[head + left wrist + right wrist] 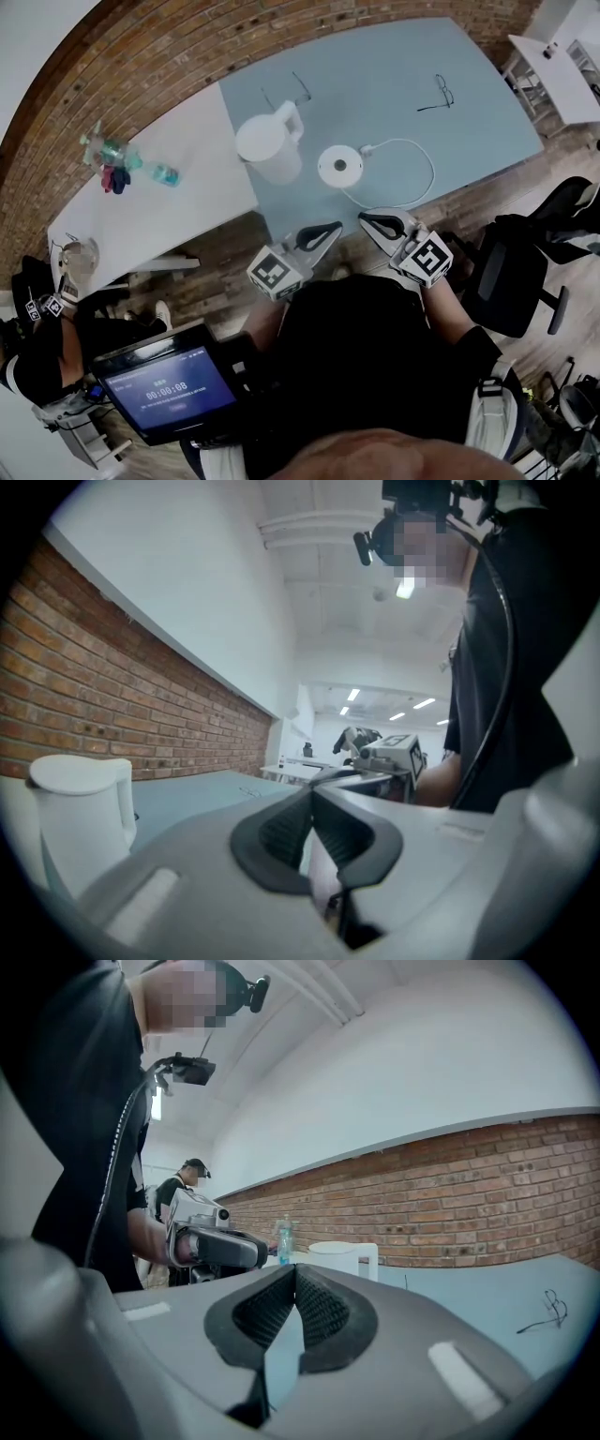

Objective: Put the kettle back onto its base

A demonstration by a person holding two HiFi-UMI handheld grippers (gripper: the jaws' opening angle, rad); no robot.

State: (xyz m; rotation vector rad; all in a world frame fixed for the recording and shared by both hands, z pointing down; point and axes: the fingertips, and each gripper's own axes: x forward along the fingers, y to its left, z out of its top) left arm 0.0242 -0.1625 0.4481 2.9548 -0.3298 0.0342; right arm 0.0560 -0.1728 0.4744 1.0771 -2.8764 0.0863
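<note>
Kettle (270,145) sat on the table (394,84) just beside its base (339,167), not on it.
Left gripper (330,229) and right gripper (371,221) were both fully closed and empty, tips facing each other near the table's front edge, clear of the kettle.

Bright, even indoor light; ceiling strip lights (353,695) glow in the left gripper view. The tabletop (394,84) is softly lit, shadows faint, its edges bent by fisheye. Gripper views darken at the corners; the left tongs (312,794) and right tongs (293,1271) are soft-focused near the lens.
</note>
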